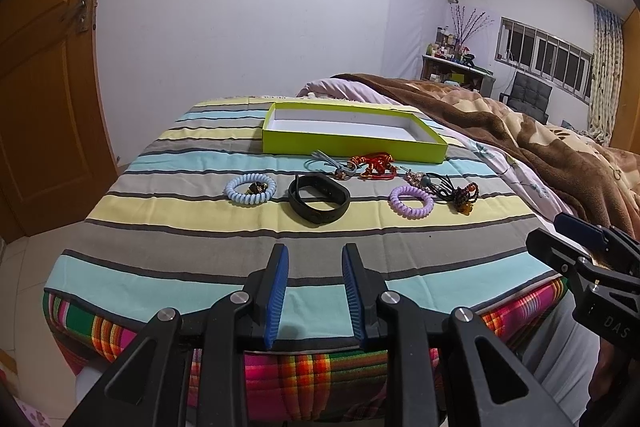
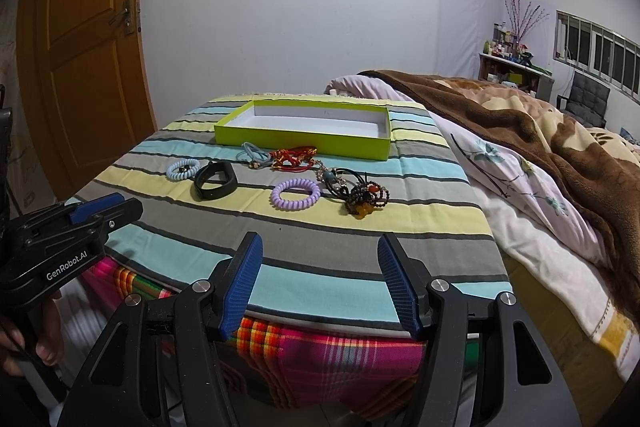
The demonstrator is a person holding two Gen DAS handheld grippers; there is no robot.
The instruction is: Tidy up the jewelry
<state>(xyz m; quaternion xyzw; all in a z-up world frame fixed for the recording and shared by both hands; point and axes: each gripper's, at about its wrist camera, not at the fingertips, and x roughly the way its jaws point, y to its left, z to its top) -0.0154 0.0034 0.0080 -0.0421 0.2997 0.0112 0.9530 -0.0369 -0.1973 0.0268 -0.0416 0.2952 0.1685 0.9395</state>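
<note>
An empty lime-green box (image 1: 352, 143) (image 2: 304, 141) sits at the far side of the striped cloth. In front of it lie a light-blue coil hair tie (image 1: 250, 189) (image 2: 183, 169), a black wristband (image 1: 319, 203) (image 2: 215, 180), a purple coil hair tie (image 1: 412, 201) (image 2: 295, 193), blue cords (image 1: 332, 163) (image 2: 252, 151), a red knotted ornament (image 1: 374, 166) (image 2: 294, 157) and a dark beaded bracelet (image 1: 460, 193) (image 2: 364, 197). My left gripper (image 1: 315, 255) is open and empty over the near edge. My right gripper (image 2: 319, 245) is open wider and empty, also at the near edge.
The striped cloth (image 1: 200, 251) (image 2: 320, 227) covers a raised surface over a plaid cloth (image 2: 320, 351). A bed with a brown blanket (image 1: 520, 131) (image 2: 540, 123) lies to the right. A wooden door (image 1: 44, 87) (image 2: 88, 47) stands to the left.
</note>
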